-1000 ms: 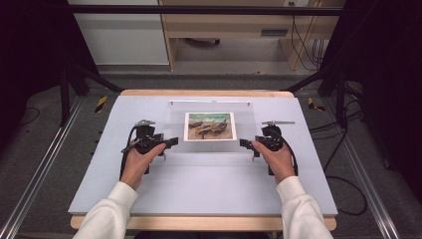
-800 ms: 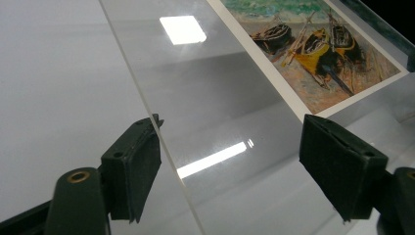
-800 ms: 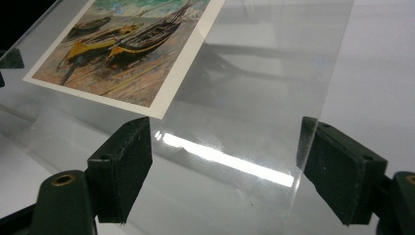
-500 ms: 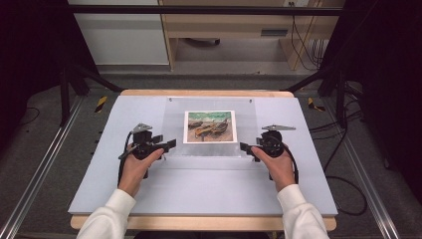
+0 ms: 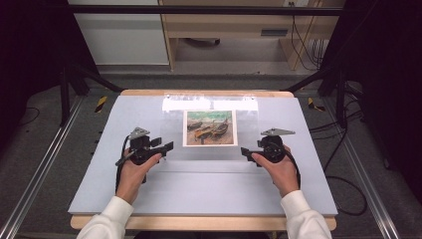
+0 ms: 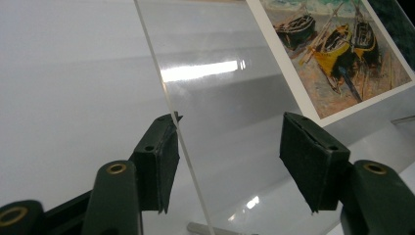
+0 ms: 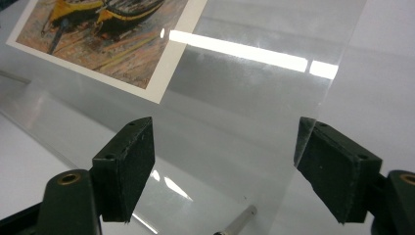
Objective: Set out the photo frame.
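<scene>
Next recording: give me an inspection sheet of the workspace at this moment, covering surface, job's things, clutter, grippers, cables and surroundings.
Surface: pale grey table top, wooden edge at front and back.
Job's things: clear acrylic sheet lying flat, with a boat picture at its middle.
Clutter: a small metal pin near the sheet.
Grippers: left gripper at the sheet's left edge, jaws open and just been closing, the edge between them; right gripper at the right edge, jaws open.
Cables: one trails from each gripper; more run over the floor at right.
Surroundings: black frame, wooden furniture behind, metal rails on the floor.
</scene>
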A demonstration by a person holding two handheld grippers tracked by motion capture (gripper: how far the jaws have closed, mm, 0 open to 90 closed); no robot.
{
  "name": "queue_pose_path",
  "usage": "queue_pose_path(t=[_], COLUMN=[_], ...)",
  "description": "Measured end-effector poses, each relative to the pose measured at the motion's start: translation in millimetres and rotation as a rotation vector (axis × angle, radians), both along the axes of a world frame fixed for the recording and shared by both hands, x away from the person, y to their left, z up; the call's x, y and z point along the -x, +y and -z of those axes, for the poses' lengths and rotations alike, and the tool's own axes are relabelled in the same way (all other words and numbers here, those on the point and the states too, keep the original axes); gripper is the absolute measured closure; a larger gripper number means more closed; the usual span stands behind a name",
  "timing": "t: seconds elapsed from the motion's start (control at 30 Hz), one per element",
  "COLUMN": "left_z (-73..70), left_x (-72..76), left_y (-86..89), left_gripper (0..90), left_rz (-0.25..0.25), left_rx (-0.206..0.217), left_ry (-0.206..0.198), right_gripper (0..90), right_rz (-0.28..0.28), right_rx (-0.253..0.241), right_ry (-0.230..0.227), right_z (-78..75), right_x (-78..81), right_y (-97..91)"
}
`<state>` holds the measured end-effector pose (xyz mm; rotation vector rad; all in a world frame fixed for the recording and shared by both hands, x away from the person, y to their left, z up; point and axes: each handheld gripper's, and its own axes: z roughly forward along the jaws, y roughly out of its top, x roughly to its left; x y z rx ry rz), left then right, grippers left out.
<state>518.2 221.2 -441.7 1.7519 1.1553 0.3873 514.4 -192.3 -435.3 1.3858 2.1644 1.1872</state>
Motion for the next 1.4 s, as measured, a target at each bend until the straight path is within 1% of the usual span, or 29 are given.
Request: queue_pose_path(t=[0.13,0.23,0.33,0.6,0.77,1.0,1.07,1.27,1.33,1.4], left_z=[-1.5,-2.1,-2.0,-4.5,-4.3,-5.6,-6.1,-7.3,-7.3,-7.6], left_x=[4.7,6.5,7.2,11.6,15.3,22.1,23.6,31.7,33.7,35.7], left_y=[0.9,0.4,0.8,-1.0,1.6,1.8,2.6,2.1,2.1,2.2], left_gripper=[44.2,44.9,46.9,47.9,50.9,53.1,54.5,57.1,58.1,58.9], left_rz=[-0.007,-0.014,-0.035,-0.041,-0.038,-0.034,-0.034,-0.039,-0.039,-0.04], left_rx=[-0.001,-0.002,0.019,-0.003,0.009,-0.015,-0.013,-0.037,-0.039,-0.047], left_ry=[-0.002,-0.001,0.008,0.008,0.007,-0.002,0.002,-0.001,-0.003,-0.003], right_gripper=[27.2,28.7,30.0,34.1,36.7,40.5,41.8,46.5,47.9,49.3], right_rz=[-0.003,0.004,0.006,0.007,0.012,0.015,0.02,0.018,0.021,0.016], right_rx=[0.025,0.024,0.017,0.02,0.025,0.052,0.054,0.07,0.072,0.088], right_ry=[-0.005,-0.011,-0.009,-0.024,-0.03,-0.035,-0.035,-0.047,-0.046,-0.049], right_z=[-1.8,-1.5,-1.5,-0.7,-0.6,-1.4,-1.4,-0.7,-0.7,-0.7], right_x=[6.2,9.1,10.1,15.9,20.4,27.2,29.5,36.5,39.1,40.7], right_y=[0.2,-0.1,-0.7,-3.1,-3.7,-3.2,-2.9,-4.6,-3.9,-4.5])
